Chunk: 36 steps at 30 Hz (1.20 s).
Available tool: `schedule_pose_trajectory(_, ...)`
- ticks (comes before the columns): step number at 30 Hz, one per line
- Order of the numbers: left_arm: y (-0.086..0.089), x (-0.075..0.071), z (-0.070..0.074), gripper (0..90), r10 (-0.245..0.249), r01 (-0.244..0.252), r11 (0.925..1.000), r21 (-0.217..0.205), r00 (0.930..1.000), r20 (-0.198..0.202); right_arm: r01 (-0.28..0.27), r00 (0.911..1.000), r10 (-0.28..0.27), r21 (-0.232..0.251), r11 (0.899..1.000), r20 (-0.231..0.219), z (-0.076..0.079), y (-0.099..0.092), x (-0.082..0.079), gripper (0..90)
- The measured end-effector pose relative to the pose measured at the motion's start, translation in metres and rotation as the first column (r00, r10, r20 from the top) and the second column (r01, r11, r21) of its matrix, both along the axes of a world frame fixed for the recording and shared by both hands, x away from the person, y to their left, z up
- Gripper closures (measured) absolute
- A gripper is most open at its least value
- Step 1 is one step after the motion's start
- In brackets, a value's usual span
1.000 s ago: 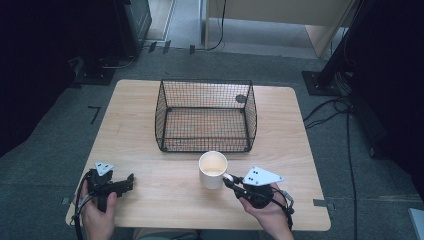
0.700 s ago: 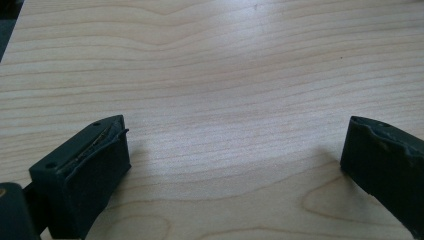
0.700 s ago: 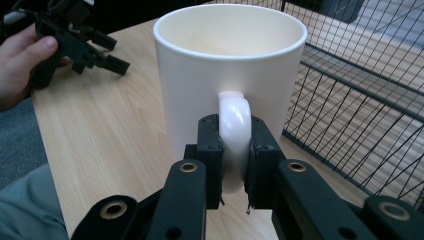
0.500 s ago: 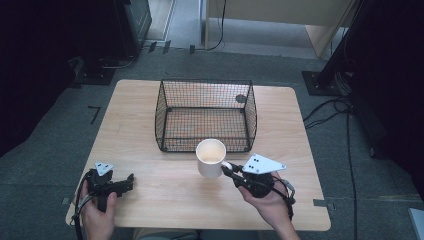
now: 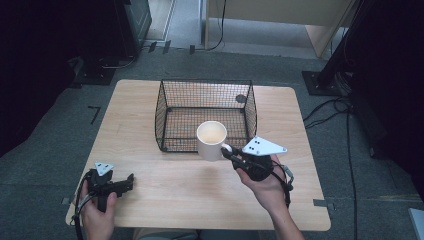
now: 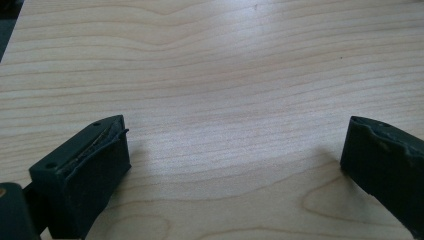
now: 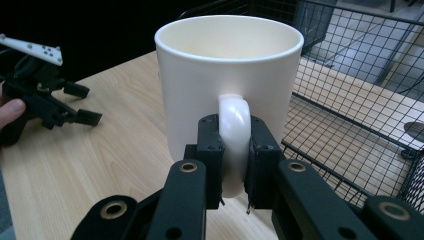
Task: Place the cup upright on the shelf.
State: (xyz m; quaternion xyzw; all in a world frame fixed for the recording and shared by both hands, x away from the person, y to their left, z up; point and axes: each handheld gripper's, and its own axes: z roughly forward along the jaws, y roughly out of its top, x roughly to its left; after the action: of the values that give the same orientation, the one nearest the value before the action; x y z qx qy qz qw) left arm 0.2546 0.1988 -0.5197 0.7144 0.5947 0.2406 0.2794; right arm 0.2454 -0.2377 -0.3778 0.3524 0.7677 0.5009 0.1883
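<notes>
Right gripper (image 5: 229, 151) pinched the handle of a cream mug (image 5: 212, 140), jaws pressed on either side of the loop; the right gripper view showed the handle (image 7: 234, 131) seated between the pads, mug upright and empty as far as could be seen. Mug sat just at the near wall of the wire basket (image 5: 206, 116), seemingly raised off the table (image 5: 165, 200), its rim about level with the basket's top edge. Left gripper (image 5: 126, 183) rested on the table well to the near left of the basket, jaws spread wide over bare wood, holding nothing. Judgement: the step in hand looked like carrying the mug over the near wall and into the basket. To do it well, the mug's base should clear the wire before moving forward, wrist kept level so the mug did not swing on its handle, then lowered to the basket floor before release. A small dark disc (image 5: 241, 99) lay at the basket's far right corner; best set down clear of it.
</notes>
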Motion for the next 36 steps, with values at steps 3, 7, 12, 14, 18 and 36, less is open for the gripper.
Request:
schedule_pose_trajectory(3, 0.000, 0.000, 0.000, 0.0, 0.000, 0.000, 1.0000, -0.001, 1.0000, 0.000, 0.010, 0.9999, -0.010, 0.000, 1.000, 0.005, 0.002, 0.000, 0.004, 80.6)
schedule_pose_trajectory(7, 0.000, 0.000, 0.000, 0.0, 0.000, 0.000, 1.0000, 0.000, 1.0000, 0.000, 0.021, 0.9997, -0.021, 0.002, 1.000, 0.009, 0.004, 0.000, 0.009, 80.6)
schedule_pose_trajectory(12, 0.000, 0.000, 0.000, 0.0, 0.000, 0.000, 1.0000, -0.001, 1.0000, 0.000, 0.052, 0.9986, -0.052, 0.025, 0.998, 0.008, 0.006, -0.002, 0.023, 80.6)
schedule_pose_trajectory(14, 0.000, 0.000, 0.000, 0.0, 0.000, 0.000, 1.0000, 0.000, 1.0000, 0.000, 0.060, 0.9982, -0.060, 0.025, 0.998, 0.006, 0.006, -0.001, 0.028, 80.6)
schedule_pose_trajectory(18, 0.000, 0.000, 0.000, 0.0, 0.000, 0.000, 1.0000, 0.000, 1.0000, 0.001, 0.076, 0.9970, -0.077, 0.031, 0.997, 0.008, 0.008, 0.001, 0.036, 80.6)
schedule_pose_trajectory(36, 0.000, 0.000, 0.000, 0.0, 0.000, 0.000, 1.0000, 0.000, 1.0000, 0.000, 0.155, 0.9874, -0.155, 0.009, 0.988, -0.032, -0.003, 0.013, 0.087, 80.6)
